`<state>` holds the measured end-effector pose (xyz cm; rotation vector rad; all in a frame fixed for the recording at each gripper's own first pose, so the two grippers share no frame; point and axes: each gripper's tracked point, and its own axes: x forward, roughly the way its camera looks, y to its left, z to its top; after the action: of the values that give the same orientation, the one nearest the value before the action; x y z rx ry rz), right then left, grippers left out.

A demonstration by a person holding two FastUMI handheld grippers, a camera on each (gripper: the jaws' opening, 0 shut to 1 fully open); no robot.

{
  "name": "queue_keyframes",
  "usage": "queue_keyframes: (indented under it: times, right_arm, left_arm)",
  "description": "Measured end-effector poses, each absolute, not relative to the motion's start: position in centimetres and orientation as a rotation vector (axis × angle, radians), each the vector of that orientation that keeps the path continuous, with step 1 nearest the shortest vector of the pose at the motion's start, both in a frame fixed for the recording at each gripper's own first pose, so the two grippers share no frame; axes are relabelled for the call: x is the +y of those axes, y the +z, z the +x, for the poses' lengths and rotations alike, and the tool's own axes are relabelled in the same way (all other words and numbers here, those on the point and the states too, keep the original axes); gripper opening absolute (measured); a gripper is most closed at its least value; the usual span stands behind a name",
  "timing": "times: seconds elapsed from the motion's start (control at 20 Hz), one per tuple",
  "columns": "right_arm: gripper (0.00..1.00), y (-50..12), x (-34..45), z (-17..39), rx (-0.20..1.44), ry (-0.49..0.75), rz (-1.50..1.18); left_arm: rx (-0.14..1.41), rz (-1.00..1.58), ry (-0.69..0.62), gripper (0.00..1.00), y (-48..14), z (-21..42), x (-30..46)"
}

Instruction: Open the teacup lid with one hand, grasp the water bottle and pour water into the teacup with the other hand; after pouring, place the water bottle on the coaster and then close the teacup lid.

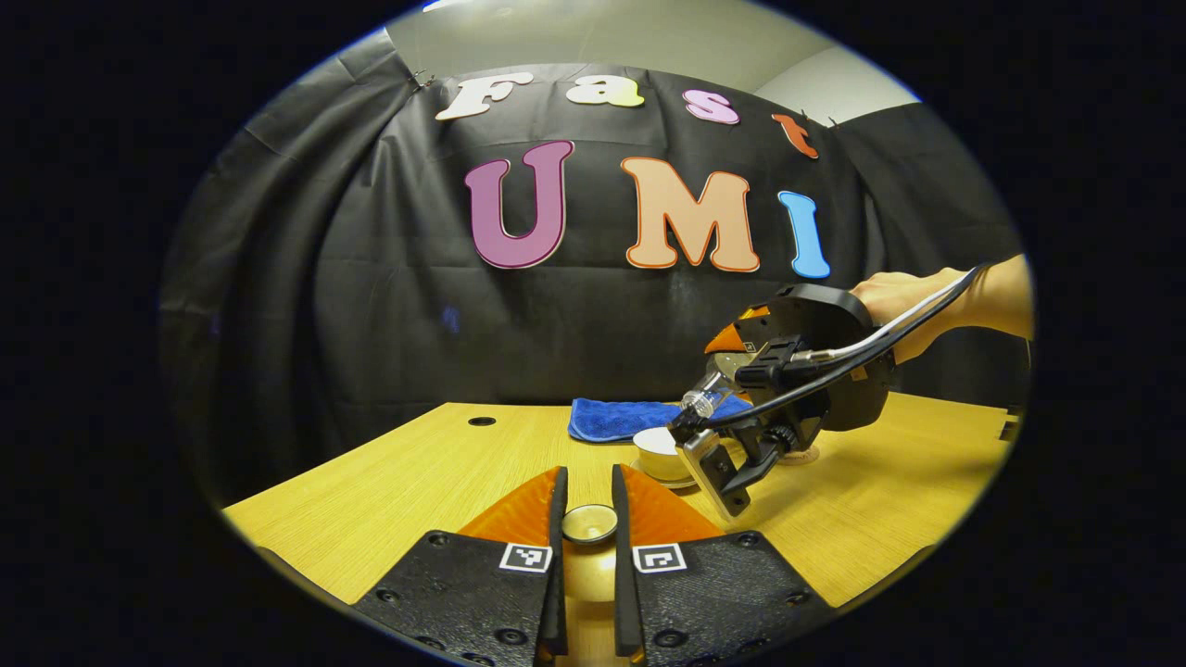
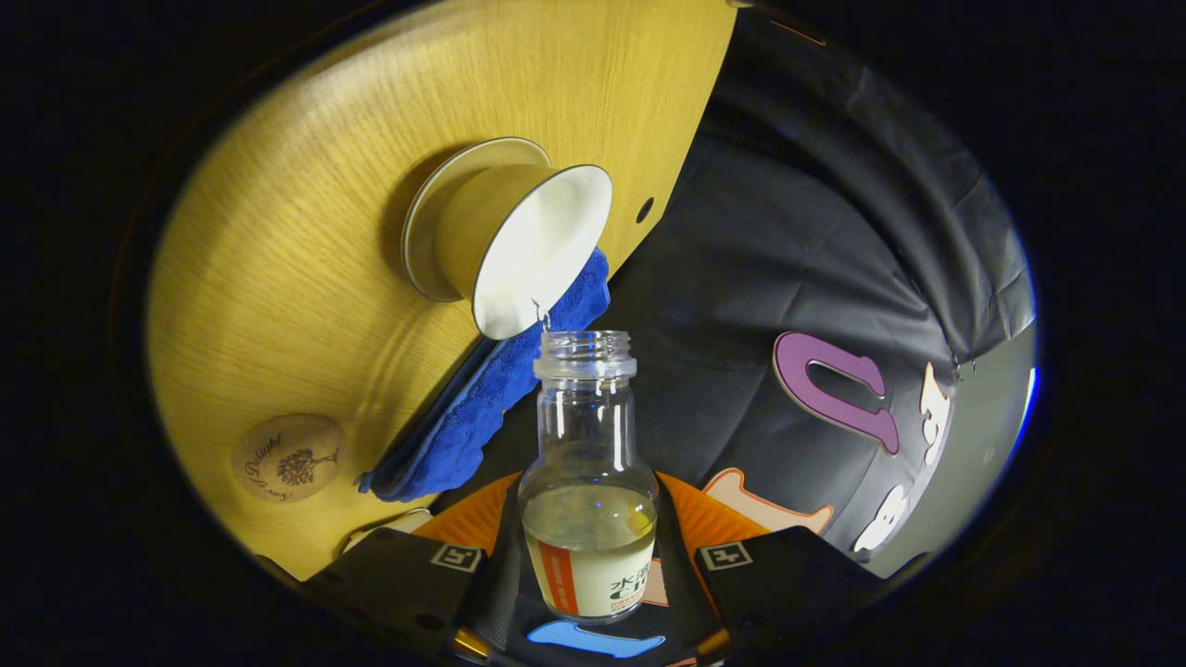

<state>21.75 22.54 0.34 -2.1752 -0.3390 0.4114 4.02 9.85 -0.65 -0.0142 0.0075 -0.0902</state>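
Pouring is under way: the right gripper point(image 2: 588, 556), closed on the water bottle point(image 2: 589, 519), tips its mouth over the teacup point(image 2: 519, 245), which stands beside the blue cloth point(image 2: 491, 398). The left gripper point(image 1: 589, 519) pinches the teacup lid point(image 1: 589, 523) just short of the cup. Next, I judge, right the bottle and carry it to the cork coaster point(image 2: 288, 458) near the cloth.

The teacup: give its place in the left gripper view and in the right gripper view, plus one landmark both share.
Left gripper view: the teacup stands right of centre on the table, partly behind the right gripper.
Right gripper view: the teacup is upper centre-left, tipped sideways in the picture, above the water bottle mouth.
Shared landmark: the blue cloth beside the teacup.
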Motion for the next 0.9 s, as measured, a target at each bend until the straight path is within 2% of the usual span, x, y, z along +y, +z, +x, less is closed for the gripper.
queue_keyframes:
  times: [0.9]
  right_arm:
    - [0.69,0.39,23.22,21.49,-0.368,0.424,-2.203]
  left_arm:
    - [0.007,-0.014,-0.090,0.17,-0.71,3.96,9.80]
